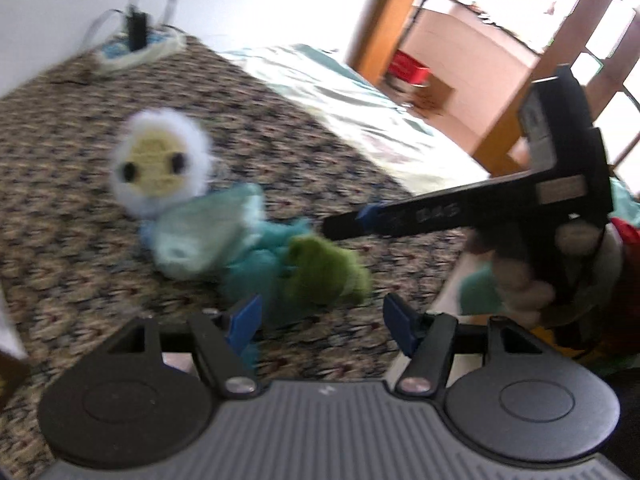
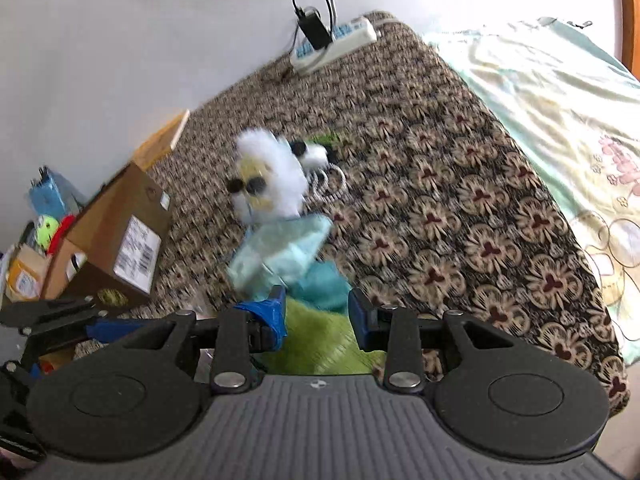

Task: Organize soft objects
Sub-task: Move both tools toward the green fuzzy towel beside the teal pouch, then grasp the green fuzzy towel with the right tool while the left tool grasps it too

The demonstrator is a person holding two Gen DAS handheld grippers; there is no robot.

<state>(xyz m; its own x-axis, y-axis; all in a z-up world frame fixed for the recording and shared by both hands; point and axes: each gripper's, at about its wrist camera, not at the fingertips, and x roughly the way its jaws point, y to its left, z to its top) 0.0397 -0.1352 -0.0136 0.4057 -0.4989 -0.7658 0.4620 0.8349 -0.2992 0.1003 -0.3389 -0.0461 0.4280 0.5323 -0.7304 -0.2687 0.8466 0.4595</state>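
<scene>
A soft doll lies on the patterned brown blanket (image 1: 60,200): a fluffy white head (image 1: 160,160) with a yellow face, a pale blue body (image 1: 200,236), then teal cloth (image 1: 248,272) and a green plush end (image 1: 324,272). In the right wrist view the green plush (image 2: 320,344) fills the gap between my right gripper's (image 2: 318,318) pads, which are shut on it; the doll's head (image 2: 268,176) is blurred. In the left wrist view a hand (image 1: 520,280) holds the right gripper (image 1: 348,222) in from the right. My left gripper (image 1: 322,324) stands open just in front of the green end, with nothing held.
A power strip (image 2: 336,40) with a black charger sits at the blanket's far end by the wall. A cardboard box (image 2: 116,248) and clutter stand left of the bed. A small black and white plush (image 2: 312,152) lies behind the doll. A pale floral sheet (image 2: 560,120) covers the right side.
</scene>
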